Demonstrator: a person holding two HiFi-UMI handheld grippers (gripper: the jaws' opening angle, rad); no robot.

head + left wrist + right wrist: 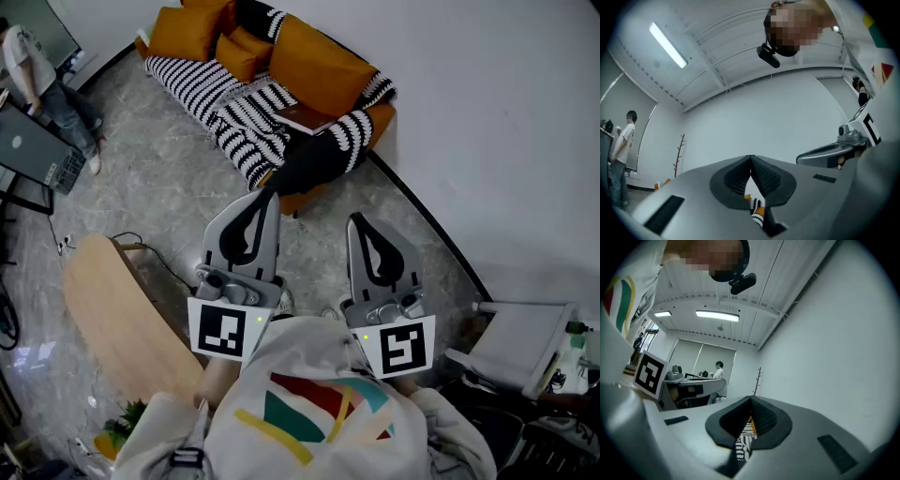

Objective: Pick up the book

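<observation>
Seen from my head looking down, my two grippers reach forward over a grey marbled floor (169, 187); neither touches anything. My left gripper (268, 197) has its jaws drawn together, the ribbed pads meeting at the tips with nothing between them; my right gripper (355, 221) is closed the same way and is just as empty. Each carries its marker cube close to my chest.

The book (302, 117) - flat, brown-covered - lies on the seat of an orange sofa (323, 66), resting on a black-and-white striped throw (202, 84) near the sofa's right end, beside a dark cloth (314, 161) that hangs over the front edge. It sits well ahead of both sets of fingertips, roughly on the line that runs out between them, a little nearer the left tips than the right; bare floor and the sofa's front edge separate it from me.

In each gripper view, only a thin sliver of orange and stripes shows through the slit below the closed pads; the book itself cannot be made out there.

A curved wooden table (117, 319) lies to my left; a person (37, 75) stands far off at the upper left.
</observation>
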